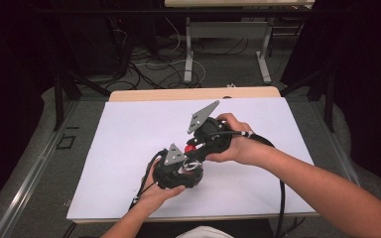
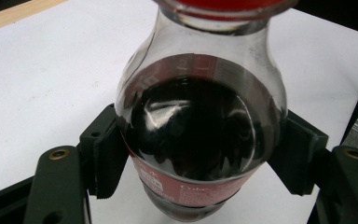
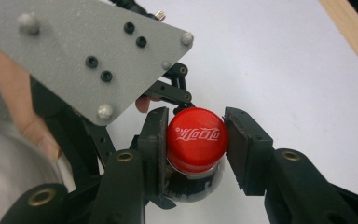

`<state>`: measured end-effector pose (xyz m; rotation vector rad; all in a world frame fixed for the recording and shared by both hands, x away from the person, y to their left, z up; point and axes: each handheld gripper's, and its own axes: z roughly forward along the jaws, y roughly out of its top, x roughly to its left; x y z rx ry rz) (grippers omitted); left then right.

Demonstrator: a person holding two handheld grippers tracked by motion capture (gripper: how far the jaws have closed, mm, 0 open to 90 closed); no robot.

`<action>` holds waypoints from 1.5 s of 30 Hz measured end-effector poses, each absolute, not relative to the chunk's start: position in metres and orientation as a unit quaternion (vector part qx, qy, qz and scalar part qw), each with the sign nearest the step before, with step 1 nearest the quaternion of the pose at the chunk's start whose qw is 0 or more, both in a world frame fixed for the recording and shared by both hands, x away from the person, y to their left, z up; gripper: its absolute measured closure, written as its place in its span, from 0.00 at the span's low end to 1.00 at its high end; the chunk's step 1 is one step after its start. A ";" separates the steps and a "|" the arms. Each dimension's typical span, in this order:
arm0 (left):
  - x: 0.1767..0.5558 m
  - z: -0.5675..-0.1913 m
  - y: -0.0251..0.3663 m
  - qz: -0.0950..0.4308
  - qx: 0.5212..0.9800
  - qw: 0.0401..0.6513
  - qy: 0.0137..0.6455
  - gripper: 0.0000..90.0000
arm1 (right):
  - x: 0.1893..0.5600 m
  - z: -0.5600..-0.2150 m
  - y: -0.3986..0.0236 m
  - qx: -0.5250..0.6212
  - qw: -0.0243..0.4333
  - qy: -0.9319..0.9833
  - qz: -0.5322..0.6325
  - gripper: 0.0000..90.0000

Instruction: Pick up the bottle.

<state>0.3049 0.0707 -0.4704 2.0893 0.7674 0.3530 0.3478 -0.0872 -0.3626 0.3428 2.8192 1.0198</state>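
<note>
Left claw (image 1: 191,167) and right claw (image 1: 194,145) meet at red-capped bottle (image 1: 190,147) over white sheet (image 1: 129,144).

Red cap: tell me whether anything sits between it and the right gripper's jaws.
Nothing visible does. The right gripper has its jaws on either side of the red cap, pressed against it, while the left gripper clamps the bottle body.

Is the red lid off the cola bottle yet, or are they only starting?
Only starting. Done: the left tongs are clamped on the bottle, which has dark drink inside. In hand: the right tongs have closed on the red cap. Left: the cap sits on the neck, so twisting it off probably comes next.
</note>
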 end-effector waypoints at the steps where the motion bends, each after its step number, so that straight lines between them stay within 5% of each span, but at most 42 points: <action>1: 0.305 -0.470 0.071 0.141 0.837 0.428 0.309 0.33 | 0.350 -0.362 -0.088 0.104 0.054 0.935 0.335 0.67; 19: 0.300 -0.470 0.067 0.135 0.843 0.437 0.282 0.33 | 0.376 -0.355 -0.090 -0.153 -0.003 0.937 0.315 0.67; 27: 0.304 -0.469 0.073 0.135 0.834 0.438 0.308 0.33 | 0.368 -0.353 -0.091 -0.016 0.018 0.940 0.340 0.47; 33: 0.306 -0.469 0.075 0.139 0.829 0.438 0.318 0.33 | 0.355 -0.359 -0.095 0.081 0.047 0.935 0.341 0.53; 45: 0.305 -0.469 0.074 0.137 0.834 0.431 0.315 0.33 | 0.349 -0.362 -0.085 0.084 0.055 0.936 0.338 0.57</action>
